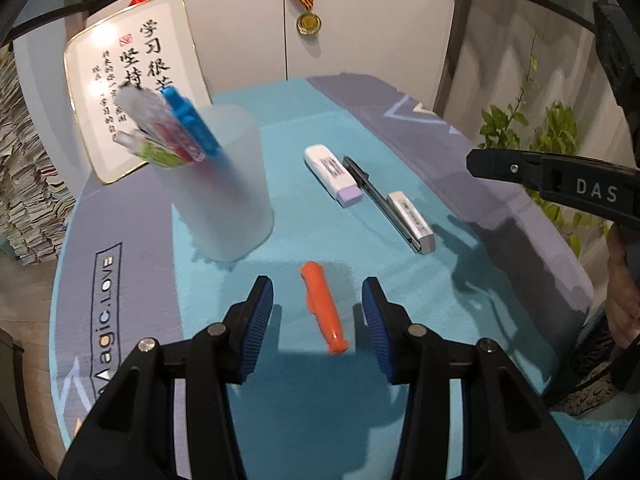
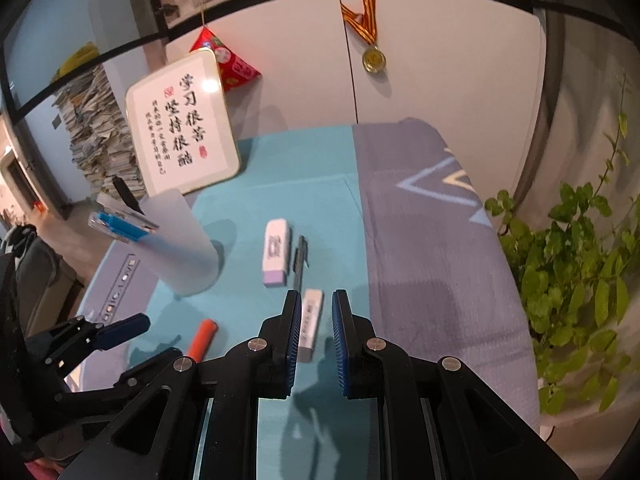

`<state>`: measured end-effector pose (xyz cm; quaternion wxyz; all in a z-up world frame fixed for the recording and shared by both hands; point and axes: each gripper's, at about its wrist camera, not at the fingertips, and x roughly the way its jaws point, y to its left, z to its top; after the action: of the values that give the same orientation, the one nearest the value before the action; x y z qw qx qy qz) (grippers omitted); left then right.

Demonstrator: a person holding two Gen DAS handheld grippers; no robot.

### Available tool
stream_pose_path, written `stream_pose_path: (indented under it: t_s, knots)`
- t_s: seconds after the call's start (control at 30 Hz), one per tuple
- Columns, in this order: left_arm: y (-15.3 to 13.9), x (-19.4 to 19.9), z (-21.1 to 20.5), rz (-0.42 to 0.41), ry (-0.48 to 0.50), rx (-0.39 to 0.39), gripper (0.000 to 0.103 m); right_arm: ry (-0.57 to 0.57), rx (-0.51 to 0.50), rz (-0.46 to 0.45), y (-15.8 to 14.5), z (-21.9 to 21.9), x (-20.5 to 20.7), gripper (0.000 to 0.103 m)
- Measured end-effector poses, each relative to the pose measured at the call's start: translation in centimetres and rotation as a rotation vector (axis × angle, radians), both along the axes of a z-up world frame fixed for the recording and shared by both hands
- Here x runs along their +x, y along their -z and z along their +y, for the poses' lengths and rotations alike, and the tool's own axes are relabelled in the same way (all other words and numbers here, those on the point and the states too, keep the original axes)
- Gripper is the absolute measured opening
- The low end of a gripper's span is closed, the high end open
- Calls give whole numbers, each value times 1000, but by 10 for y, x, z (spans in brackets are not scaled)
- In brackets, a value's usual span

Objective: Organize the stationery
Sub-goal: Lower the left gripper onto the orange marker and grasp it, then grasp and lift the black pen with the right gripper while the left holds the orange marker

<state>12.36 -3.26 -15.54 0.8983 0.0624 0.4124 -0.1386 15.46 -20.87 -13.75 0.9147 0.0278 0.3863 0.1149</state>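
A teal and grey cloth covers the surface (image 1: 120, 216). At lower centre, the left tool (image 1: 318, 316) stands apart, straddling a light, stiff, smooth orange marker (image 1: 322, 308); grip mid-barrel. The right tool (image 2: 316, 332), narrowly apart and empty, hovers by a white eraser (image 2: 310, 322). Farther off stands the frosted cup (image 1: 224, 184).

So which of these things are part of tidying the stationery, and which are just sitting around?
Part of the job: orange marker, purple-tipped eraser, black pen, white eraser, cup of pens.

Just around: framed calligraphy, medal, plant, paper stack.
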Motion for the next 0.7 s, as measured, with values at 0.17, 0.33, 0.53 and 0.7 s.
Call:
stream_pose_path:
  t_s: [0.17, 0.33, 0.53, 0.7]
  knots:
    - [9, 11, -3, 21, -14, 3, 43, 4, 8, 34, 11, -5, 7, 14]
    - [18, 21, -3, 58, -18, 5, 27, 3, 13, 53, 17, -5, 13, 14]
    - [28, 24, -1, 95, -7, -12, 12, 2, 17, 70, 21, -4, 21, 14]
    - [25, 21, 5, 87, -2, -33, 11, -22, 17, 90, 24, 5, 28, 14]
